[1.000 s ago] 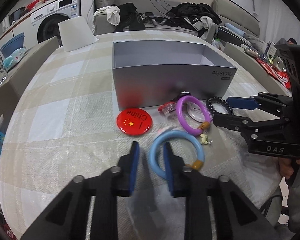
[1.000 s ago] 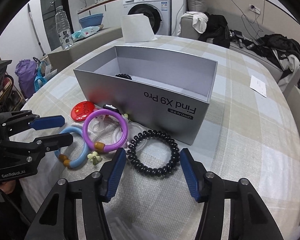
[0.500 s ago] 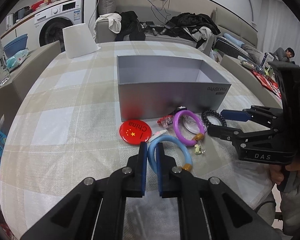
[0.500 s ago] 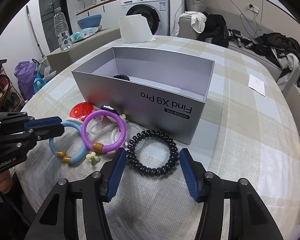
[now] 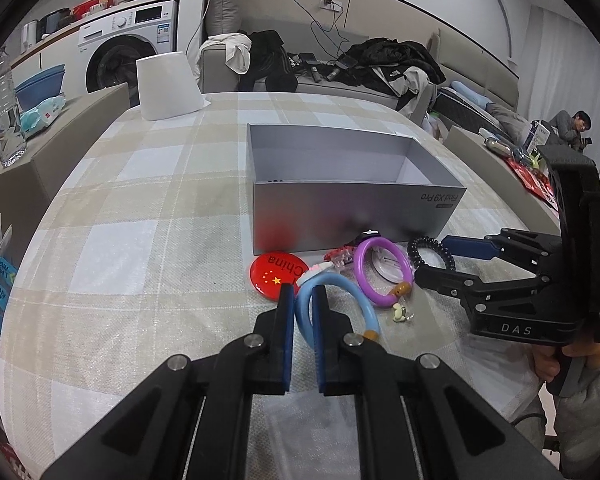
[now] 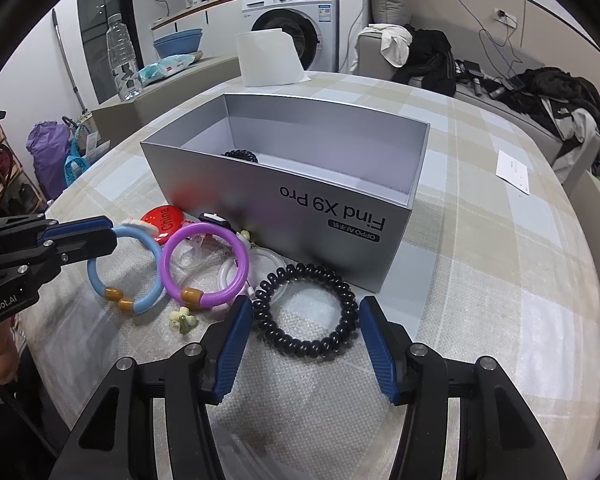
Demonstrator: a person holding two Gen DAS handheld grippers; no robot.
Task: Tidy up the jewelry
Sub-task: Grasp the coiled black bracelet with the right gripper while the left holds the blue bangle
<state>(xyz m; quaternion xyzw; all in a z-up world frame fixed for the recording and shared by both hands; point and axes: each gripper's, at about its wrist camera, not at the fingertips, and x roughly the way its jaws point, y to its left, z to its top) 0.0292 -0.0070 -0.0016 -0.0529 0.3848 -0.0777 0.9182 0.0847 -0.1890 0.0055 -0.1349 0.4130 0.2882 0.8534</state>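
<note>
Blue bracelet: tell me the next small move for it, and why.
Probably lift it and carry it toward the grey box. The left gripper has its fingers shut on the blue bracelet, which lies by the purple bracelet, and the box is open-topped just beyond.

I see a washing machine [image 5: 130, 50] upper left, a clothes-strewn grey sofa [image 5: 320, 76] behind the checked table [image 5: 140, 200], pale walls.

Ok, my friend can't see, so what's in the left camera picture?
The left hand-held gripper is shut on a blue bracelet on a checked table. Beside it lie a purple bracelet, a red badge and a grey box.
</note>
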